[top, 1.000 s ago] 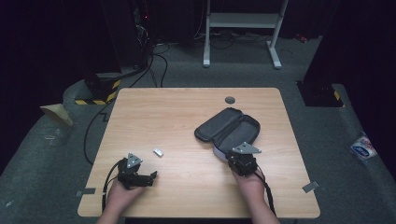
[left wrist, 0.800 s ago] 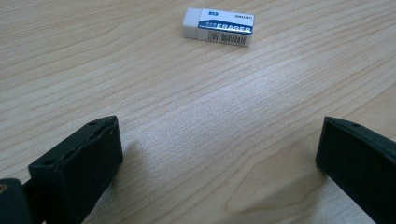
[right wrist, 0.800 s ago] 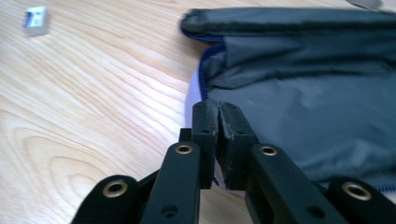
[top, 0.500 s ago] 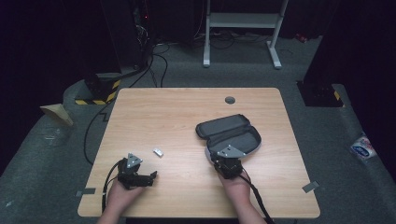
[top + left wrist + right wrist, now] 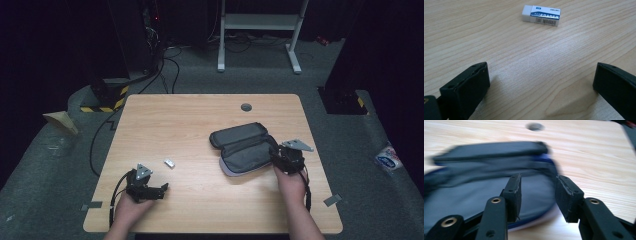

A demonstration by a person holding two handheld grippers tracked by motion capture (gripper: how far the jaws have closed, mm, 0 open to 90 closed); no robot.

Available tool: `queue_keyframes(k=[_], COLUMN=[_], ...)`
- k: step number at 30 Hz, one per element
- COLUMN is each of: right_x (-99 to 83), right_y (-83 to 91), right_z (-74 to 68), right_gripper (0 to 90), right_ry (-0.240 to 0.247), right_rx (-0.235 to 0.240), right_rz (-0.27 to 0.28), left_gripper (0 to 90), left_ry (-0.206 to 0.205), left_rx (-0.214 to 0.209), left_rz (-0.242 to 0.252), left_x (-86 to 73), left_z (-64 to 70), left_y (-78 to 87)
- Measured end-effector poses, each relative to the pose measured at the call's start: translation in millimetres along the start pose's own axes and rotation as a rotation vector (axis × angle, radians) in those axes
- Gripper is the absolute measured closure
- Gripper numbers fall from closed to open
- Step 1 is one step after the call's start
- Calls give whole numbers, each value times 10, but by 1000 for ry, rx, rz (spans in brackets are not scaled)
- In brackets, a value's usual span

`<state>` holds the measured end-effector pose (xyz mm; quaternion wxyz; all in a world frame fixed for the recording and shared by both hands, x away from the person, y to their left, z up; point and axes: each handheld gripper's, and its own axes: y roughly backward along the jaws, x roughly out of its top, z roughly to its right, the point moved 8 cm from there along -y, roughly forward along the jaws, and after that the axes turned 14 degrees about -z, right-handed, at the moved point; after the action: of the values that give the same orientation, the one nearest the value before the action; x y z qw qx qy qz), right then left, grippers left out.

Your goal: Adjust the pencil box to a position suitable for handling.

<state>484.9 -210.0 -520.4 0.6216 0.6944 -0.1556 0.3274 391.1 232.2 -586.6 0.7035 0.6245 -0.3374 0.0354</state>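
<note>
— Wooden counter (image 5: 190,125): where's the right claw (image 5: 537,192)?
— At the open grey case's (image 5: 245,150) right rim, jaws narrowly parted over its lining, gripping nothing.
— And the left claw (image 5: 159,190)?
— Resting low, spread wide, eraser (image 5: 541,15) lying well ahead.

Your left gripper (image 5: 162,189) has bare table (image 5: 200,120) all around it; the one obstacle is the eraser (image 5: 170,163), near at 1 o'clock. At your right gripper (image 5: 274,156), the open pencil case (image 5: 242,150) blocks 9 to 11 o'clock.
</note>
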Motion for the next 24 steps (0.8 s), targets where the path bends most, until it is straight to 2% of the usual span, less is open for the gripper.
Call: queue_keyframes(k=[1, 2, 5, 8, 10, 15, 18, 21, 22, 24], right_x=[0, 9, 29, 25, 3, -84, -180, -229, -269, -280], right_y=[0, -46, -161, -256, -296, -238, -163, -132, -103, -96], right_z=[0, 64, 164, 199, 197, 118, 12, -63, -143, -176], right_gripper=[580, 589, 656, 734, 772, 787, 759, 746, 730, 724], right_ry=[0, -14, -36, -57, -50, -47, -39, -31, -30, -17], right_rx=[0, 3, 4, 13, 21, 36, 56, 69, 84, 88], right_rz=[0, -8, -24, -49, -67, -69, -57, -52, -44, -34], left_gripper=[12, 12, 13, 14, 16, 41, 135, 178, 238, 293], left_ry=[0, 2, 2, 2, 4, -1, 1, 6, 11, 16], left_rx=[1, 0, 0, 0, 0, -3, 0, 3, -1, -1], left_rz=[0, 1, 0, -1, 0, 12, 28, 35, 36, 37], left_x=[0, 0, 0, -2, -4, -6, -9, -21, -25, -28], left_z=[-1, 1, 1, 2, 4, 9, -4, -8, -3, 5], left_y=[0, -1, 0, 2, 4, 14, 36, 62, 72, 87])
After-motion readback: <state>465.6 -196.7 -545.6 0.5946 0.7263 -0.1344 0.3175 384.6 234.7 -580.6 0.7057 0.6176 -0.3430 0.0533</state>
